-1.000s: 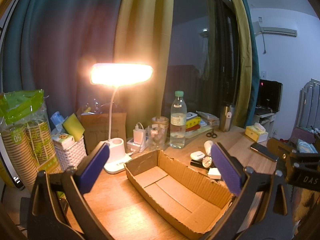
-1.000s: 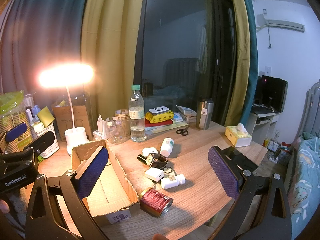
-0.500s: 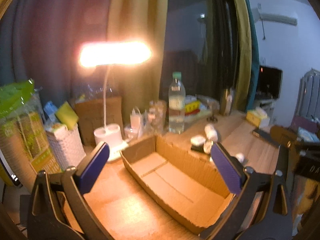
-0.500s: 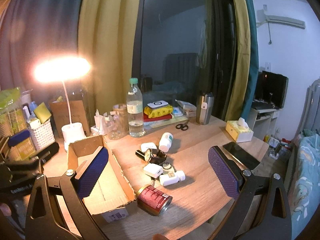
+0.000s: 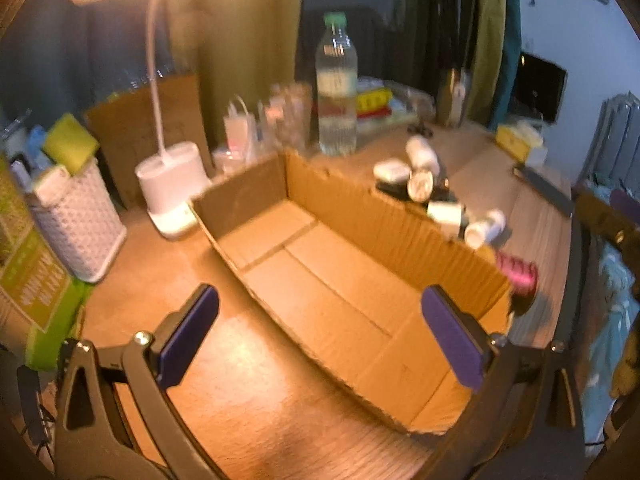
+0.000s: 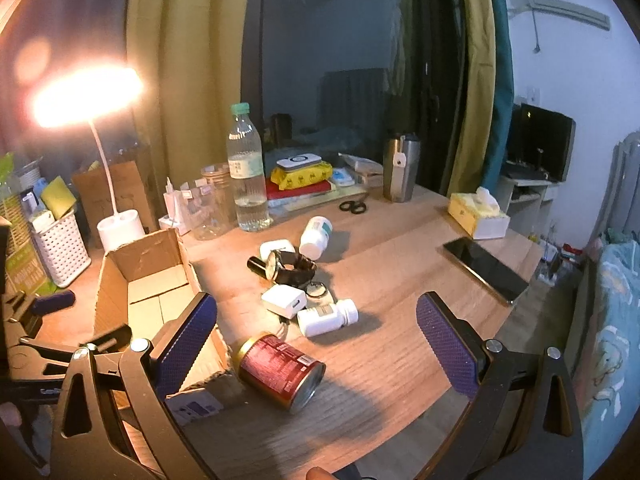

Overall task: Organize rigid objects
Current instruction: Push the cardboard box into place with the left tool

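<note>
An empty cardboard box [image 5: 332, 276] [image 6: 152, 292] lies open on the wooden desk. My left gripper [image 5: 320, 336] hovers open above its near end, holding nothing. To the box's right lies a cluster of small items: a red tin can [image 6: 280, 370] [image 5: 518, 274] on its side, two white pill bottles [image 6: 326, 318] [image 6: 316, 237], a white charger [image 6: 283, 300], a watch [image 6: 290, 268] and a white earbud case [image 6: 276, 247]. My right gripper [image 6: 316, 344] stands open over the can and the nearer pill bottle, touching nothing.
A lit desk lamp [image 6: 120, 232], a water bottle [image 6: 246, 176], a white basket [image 5: 80, 224], jars, a steel tumbler [image 6: 400, 170], scissors [image 6: 353, 207], a tissue box [image 6: 478, 216] and a phone [image 6: 486, 268] crowd the desk's back and right. The desk's front edge runs just under my right gripper.
My left gripper has tilted down and moved closer over the box; its view is blurred by motion. My right gripper has dipped slightly toward the can and small items.
</note>
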{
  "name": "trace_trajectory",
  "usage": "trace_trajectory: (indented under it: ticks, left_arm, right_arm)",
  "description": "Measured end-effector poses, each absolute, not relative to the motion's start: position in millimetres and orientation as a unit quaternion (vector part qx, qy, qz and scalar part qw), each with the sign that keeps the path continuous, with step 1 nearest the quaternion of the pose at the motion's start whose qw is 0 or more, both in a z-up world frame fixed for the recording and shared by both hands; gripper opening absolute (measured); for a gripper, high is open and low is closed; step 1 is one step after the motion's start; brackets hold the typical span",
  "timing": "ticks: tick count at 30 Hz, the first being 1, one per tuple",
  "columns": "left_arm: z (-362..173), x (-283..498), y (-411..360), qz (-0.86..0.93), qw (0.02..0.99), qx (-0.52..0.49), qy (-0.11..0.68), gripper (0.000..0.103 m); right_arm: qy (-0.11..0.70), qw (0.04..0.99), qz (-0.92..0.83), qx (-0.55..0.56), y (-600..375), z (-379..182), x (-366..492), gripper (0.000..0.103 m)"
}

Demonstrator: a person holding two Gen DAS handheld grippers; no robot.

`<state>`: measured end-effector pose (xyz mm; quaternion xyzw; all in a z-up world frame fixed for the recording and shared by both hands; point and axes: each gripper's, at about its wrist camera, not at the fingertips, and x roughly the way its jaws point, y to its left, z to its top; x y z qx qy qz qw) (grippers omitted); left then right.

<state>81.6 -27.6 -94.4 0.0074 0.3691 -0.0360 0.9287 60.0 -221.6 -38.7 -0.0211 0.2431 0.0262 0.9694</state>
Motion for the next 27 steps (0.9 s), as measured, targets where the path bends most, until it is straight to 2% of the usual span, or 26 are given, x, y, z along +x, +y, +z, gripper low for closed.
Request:
trace_trajectory:
  ticks: [4,7,15,23,27]
  left_arm:
    - [-114.0,97.6,-33.3,-0.053,0.909,0.049,0.410,0.102]
    - [-125.6,103.1,-32.0,-0.063,0.895,0.043,0.440,0.102]
    - [-125.2,88.6,-43.2,-0.085,0.887,0.038,0.452,0.100]
    - [-132.4,96.5,-32.6,-0.117,0.866,-0.014,0.486,0.067]
    - [-126.9,96.7,-28.6,-0.104,0.876,-0.014,0.471,0.040]
  right_arm:
    - [0.246,0.969,0.026,-0.016,-227.0,-40.8,62.6,0.102]
    - [0.247,0.969,0.025,-0.014,-230.0,-41.4,62.9,0.102]
    - [0.252,0.967,0.023,-0.011,-232.5,-43.2,64.7,0.102]
    - [0.257,0.966,0.028,-0.018,-226.4,-46.9,65.2,0.102]
    - [0.264,0.964,0.033,-0.023,-221.7,-49.2,66.8,0.102]
